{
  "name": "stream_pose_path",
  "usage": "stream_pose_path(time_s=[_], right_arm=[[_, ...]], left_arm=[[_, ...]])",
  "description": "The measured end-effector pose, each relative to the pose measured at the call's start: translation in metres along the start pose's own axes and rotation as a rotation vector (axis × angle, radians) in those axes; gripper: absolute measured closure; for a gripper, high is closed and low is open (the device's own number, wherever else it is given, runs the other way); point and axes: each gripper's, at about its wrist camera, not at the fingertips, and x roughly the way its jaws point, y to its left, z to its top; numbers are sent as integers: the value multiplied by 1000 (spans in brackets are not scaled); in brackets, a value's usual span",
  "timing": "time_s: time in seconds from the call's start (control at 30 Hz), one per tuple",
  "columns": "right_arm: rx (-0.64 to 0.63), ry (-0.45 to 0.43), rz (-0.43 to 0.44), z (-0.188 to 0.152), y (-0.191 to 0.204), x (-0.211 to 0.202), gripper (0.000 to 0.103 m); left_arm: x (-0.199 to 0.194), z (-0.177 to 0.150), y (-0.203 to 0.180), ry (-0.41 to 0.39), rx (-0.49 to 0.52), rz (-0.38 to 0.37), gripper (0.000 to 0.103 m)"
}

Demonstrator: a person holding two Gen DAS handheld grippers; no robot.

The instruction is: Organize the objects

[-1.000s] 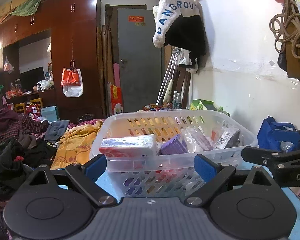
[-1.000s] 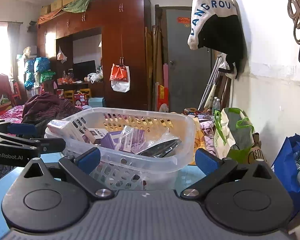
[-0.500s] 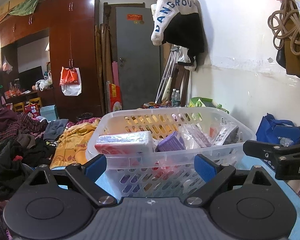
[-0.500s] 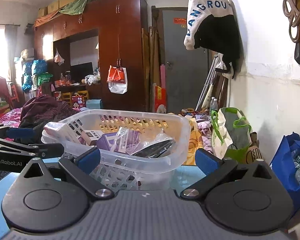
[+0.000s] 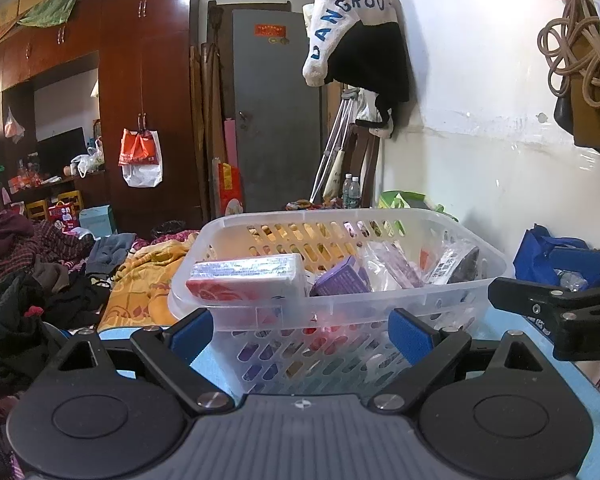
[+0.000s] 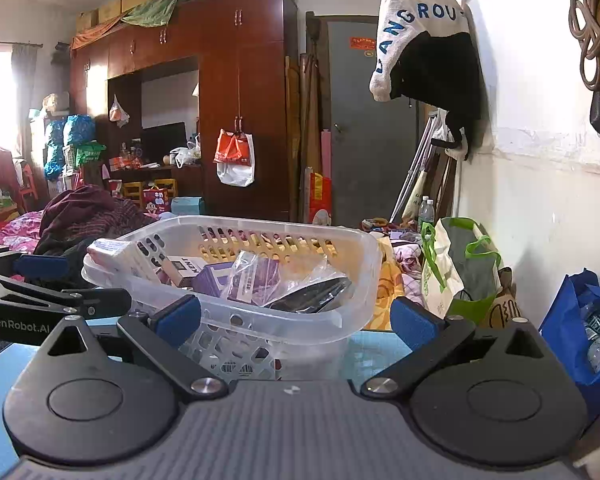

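Basically, we have the clear plastic basket point(image 5: 340, 312) standing dead ahead of both grippers on the blue worktop point(image 6: 380, 350), already loaded: a red-and-white packet point(image 5: 246, 280) leaning at the near-left rim, a purple box point(image 5: 342, 280) beside it, some clear-bagged purple items point(image 6: 256, 280) and a dark wrapped piece point(image 5: 456, 266) toward the right end. The left gripper point(image 5: 302, 336) is spread wide with nothing between its blue pads, and from its view the basket's long side runs left-right across our line of sight, near wall filling the gap between the fingers. The right gripper point(image 6: 296, 318) is likewise wide apart and empty; from its view the basket sits a bit left of centre, its right end corner facing us. Each gripper shows at the edge of the other's view, so we judge they flank the basket, left one nearer the packet end, right one nearer the dark-piece end. We judge the sorting mostly done, since we see no loose item on the worktop. If the basket is next to be moved, we would take each short end with the nearer gripper; the rim is thin and could flex.
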Motion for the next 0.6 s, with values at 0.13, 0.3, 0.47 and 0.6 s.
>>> stream_pose_path(time_s=[0.13, 0.3, 0.47, 0.6], right_arm=[[1, 0, 0, 0, 0, 0, 0], [2, 0, 0, 0, 0, 0, 0], [3, 1, -1, -1, 0, 0, 0], [2, 2, 1, -1, 0, 0, 0]], left_arm=[[-1, 1, 0, -7, 4, 10, 7], [-1, 0, 0, -9, 3, 9, 7], [0, 0, 0, -7, 6, 10, 7], [1, -1, 0, -4, 2, 9, 7]])
